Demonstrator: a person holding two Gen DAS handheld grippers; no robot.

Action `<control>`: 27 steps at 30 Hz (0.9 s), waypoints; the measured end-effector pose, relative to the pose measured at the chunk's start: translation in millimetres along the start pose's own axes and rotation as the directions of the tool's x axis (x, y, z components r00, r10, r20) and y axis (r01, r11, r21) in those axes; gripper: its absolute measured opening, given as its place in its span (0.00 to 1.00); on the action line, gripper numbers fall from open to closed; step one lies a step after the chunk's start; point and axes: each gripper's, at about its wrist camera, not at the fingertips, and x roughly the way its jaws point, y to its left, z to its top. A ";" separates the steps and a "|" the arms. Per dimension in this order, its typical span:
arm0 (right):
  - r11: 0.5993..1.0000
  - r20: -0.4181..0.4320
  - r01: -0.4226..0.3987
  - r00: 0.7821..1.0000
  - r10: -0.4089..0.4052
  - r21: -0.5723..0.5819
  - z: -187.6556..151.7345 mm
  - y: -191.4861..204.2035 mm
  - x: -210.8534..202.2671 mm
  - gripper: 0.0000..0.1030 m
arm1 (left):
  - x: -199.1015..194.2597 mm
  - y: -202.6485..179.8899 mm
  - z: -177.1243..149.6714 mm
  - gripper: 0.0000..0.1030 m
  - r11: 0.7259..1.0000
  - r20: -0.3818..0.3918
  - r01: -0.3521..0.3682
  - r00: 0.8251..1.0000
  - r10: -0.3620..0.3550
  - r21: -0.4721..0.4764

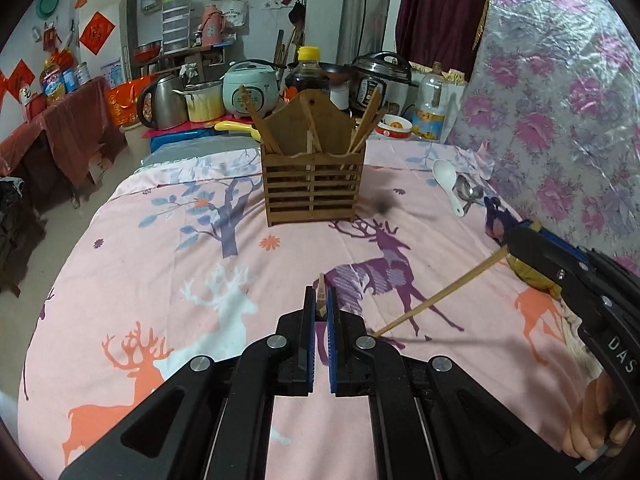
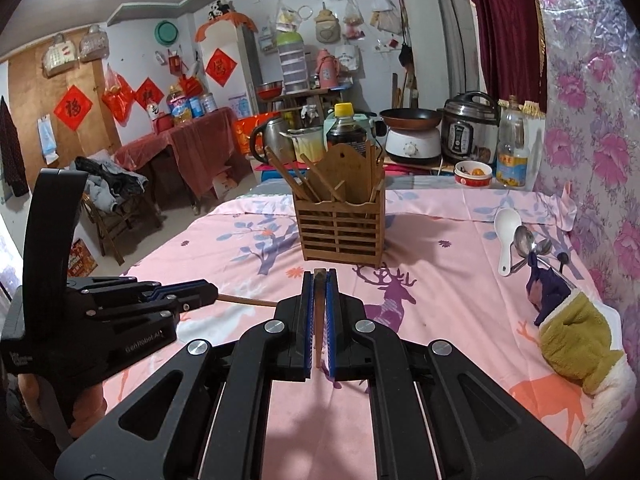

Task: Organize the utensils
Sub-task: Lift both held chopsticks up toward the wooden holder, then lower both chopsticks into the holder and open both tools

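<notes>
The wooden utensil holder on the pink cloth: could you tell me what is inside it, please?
Several wooden chopsticks lean inside the wooden utensil holder, upper ends sticking out above the rim. Their lower ends are largely hidden by the slats, as is anything lying at the bottom.

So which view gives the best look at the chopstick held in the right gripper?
The left wrist view: the chopstick shows side-on along its length, sticking out of the right gripper. The right wrist view shows it only end-on, as a sliver between that gripper's shut blue pads.
</notes>
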 end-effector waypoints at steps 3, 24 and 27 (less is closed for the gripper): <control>1.000 0.004 0.006 1.000 -0.006 0.007 5.9 -3.7 2.2 0.06 | -4.2 1.2 10.3 0.05 1.000 0.020 -0.012 1.000 0.011 0.010; 0.998 0.145 0.047 0.989 -0.041 -0.039 93.5 -0.6 14.9 0.06 | -41.5 -14.8 144.2 0.05 0.993 0.229 -0.088 0.971 0.069 0.075; 0.998 0.177 0.059 0.983 -0.053 -0.031 110.0 -3.8 18.4 0.06 | -46.3 -11.3 172.3 0.05 0.995 0.281 -0.085 0.957 0.068 0.049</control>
